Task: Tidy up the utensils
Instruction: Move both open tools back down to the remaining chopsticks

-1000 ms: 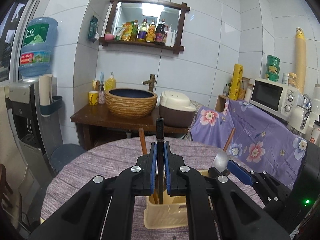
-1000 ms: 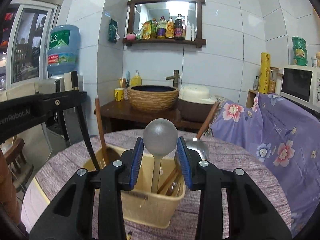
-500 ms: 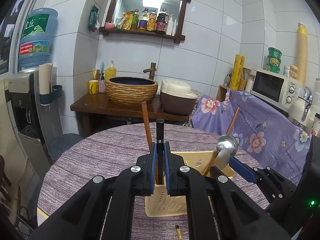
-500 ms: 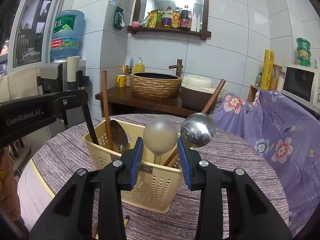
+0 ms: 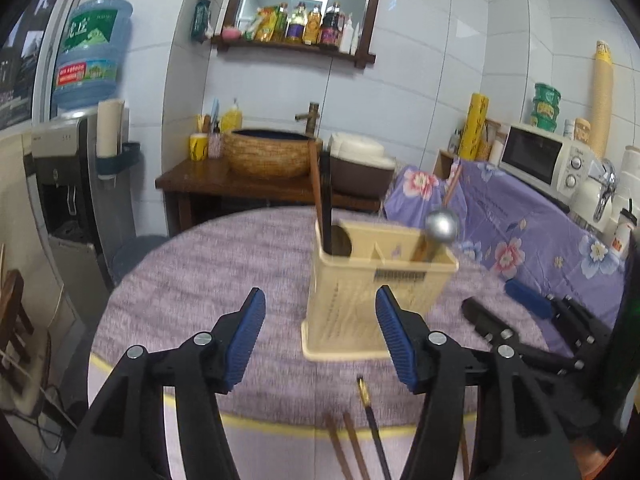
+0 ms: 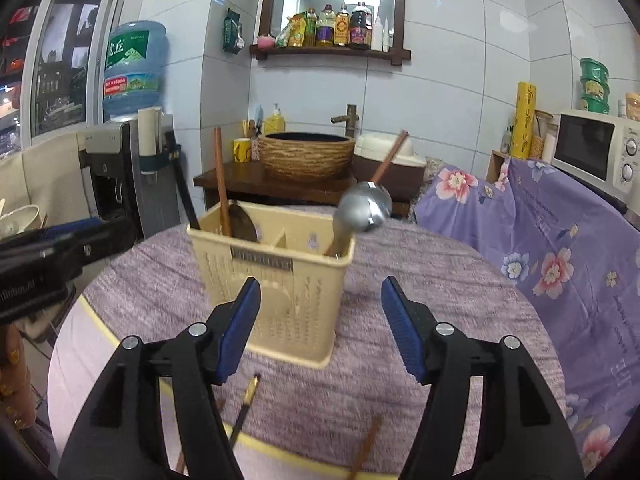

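Note:
A cream plastic utensil basket point(image 5: 360, 300) point(image 6: 288, 292) stands on the round purple-clothed table. Its left compartment holds a black chopstick point(image 5: 326, 200) point(image 6: 184, 196), a brown handle point(image 5: 316, 184) point(image 6: 222, 184) and a dark spoon bowl point(image 6: 244, 224). In the right compartment a metal spoon head point(image 5: 442, 226) point(image 6: 364, 208) sticks up, blurred. My left gripper point(image 5: 320, 336) is short of the basket, jaws opening, nothing between them. My right gripper point(image 6: 320, 328) point(image 5: 500, 312) is likewise short of it, jaws opening and empty. Loose chopsticks lie near the table's front edge: a black gold-tipped one point(image 5: 370, 412) point(image 6: 246, 400) and brown ones point(image 5: 344, 448) point(image 6: 366, 444).
A purple floral cloth point(image 6: 540, 240) covers a counter at the right, with a microwave point(image 6: 596, 152) on it. Behind the table are a dark wooden stand with a woven basin point(image 6: 306, 156) and a water dispenser point(image 5: 76, 184) at the left.
The left gripper let go of the black chopstick and the right let go of the grey spoon, both now standing in the basket. Both grippers opened and drew back and down.

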### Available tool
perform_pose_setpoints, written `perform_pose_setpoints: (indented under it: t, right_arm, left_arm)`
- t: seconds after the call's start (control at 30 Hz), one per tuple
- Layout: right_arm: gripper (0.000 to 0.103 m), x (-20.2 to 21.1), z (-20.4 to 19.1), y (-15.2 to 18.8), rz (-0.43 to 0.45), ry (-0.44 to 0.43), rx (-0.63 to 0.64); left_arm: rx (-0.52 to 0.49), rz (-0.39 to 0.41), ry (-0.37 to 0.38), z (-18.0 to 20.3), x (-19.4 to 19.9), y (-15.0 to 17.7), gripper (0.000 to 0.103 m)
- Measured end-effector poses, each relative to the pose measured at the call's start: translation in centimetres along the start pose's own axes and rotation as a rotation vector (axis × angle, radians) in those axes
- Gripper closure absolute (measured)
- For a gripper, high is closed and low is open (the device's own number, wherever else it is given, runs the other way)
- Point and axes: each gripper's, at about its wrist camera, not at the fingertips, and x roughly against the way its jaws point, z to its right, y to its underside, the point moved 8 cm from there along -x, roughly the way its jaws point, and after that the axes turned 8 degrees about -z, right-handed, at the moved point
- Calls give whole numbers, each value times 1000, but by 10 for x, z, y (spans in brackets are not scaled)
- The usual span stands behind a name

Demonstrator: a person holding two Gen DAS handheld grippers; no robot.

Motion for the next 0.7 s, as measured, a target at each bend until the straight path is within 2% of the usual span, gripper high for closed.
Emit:
perform_pose_setpoints:
  t: [0.07,0.47,0.7]
  right_arm:
    - [33,7,3,17,-34,8,-1]
    - [30,2,40,124,-253,63,-120]
    - [30,4,40,149,-298,68,-133]
  left_arm:
    - [-2,-39,-8,-2,-1,19,45]
    - [30,-178,-55,-13,-4,102,45]
    - [52,-224,-72,-15,-6,130,45]
